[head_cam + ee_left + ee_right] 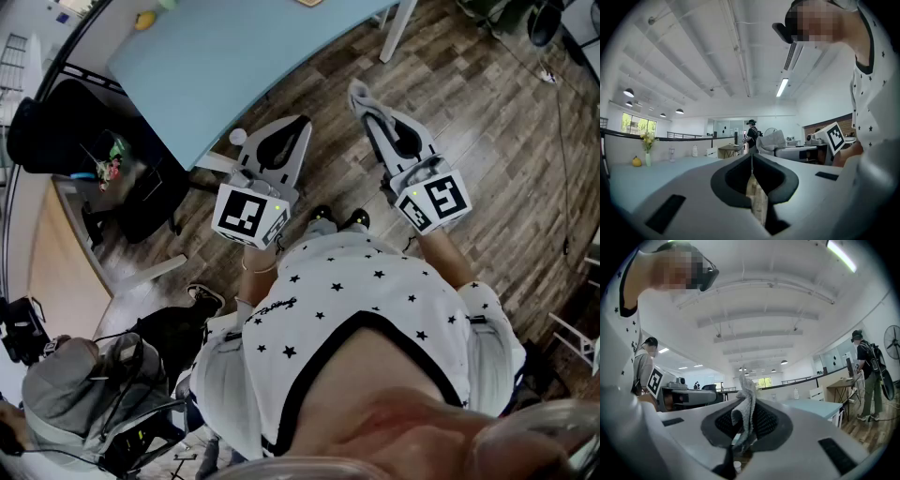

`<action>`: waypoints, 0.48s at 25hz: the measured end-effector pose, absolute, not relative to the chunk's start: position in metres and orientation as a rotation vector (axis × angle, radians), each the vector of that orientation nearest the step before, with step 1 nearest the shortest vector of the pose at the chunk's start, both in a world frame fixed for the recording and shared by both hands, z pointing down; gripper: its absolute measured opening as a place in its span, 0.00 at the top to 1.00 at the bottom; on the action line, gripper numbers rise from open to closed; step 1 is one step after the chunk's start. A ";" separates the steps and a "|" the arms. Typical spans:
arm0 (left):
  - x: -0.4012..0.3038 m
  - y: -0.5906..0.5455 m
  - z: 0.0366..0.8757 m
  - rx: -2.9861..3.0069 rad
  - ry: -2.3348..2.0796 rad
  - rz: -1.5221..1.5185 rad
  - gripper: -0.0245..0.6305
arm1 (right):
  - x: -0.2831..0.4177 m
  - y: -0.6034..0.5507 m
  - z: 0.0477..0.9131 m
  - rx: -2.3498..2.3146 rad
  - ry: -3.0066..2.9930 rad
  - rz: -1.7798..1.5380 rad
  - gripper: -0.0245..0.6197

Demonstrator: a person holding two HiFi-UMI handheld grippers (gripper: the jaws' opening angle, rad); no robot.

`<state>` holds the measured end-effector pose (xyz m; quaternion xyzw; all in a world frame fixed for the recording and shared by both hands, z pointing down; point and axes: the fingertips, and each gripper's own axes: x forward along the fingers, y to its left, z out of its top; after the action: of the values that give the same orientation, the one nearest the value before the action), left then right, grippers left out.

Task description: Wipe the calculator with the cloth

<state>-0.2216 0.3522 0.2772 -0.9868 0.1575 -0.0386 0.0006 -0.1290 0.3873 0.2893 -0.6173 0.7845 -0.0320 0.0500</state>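
No calculator shows in any view. The grey cloth (359,92) sticks out from the tip of my right gripper (366,105), which is shut on it and held above the wooden floor, just off the light blue table (244,56). In the right gripper view the cloth (748,397) stands up in a twisted strip between the jaws of that gripper (744,405). My left gripper (304,122) is held beside it near the table's edge. In the left gripper view this gripper (751,157) has its jaws pressed together with nothing in them.
A yellow object (144,20) lies at the table's far side, and a white table leg (397,28) stands ahead. A black chair with bags (66,122) sits on the left, a grey backpack (84,384) at the lower left. A person (867,376) stands to the right.
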 end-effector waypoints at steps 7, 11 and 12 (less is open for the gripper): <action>-0.207 0.362 0.277 -3.090 0.484 -0.138 0.91 | -0.112 0.399 0.291 -1.878 2.372 -0.103 0.90; -0.195 0.366 0.275 -3.080 0.473 -0.147 0.91 | -0.101 0.406 0.290 -1.879 2.361 -0.093 0.90; -0.191 0.367 0.275 -3.079 0.468 -0.148 0.91 | -0.098 0.408 0.291 -1.876 2.360 -0.094 0.90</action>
<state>-0.1906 0.3670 0.2749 -0.9875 0.1500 -0.0476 0.0120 -0.0979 0.4078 0.2906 -0.6208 0.7809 -0.0312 0.0626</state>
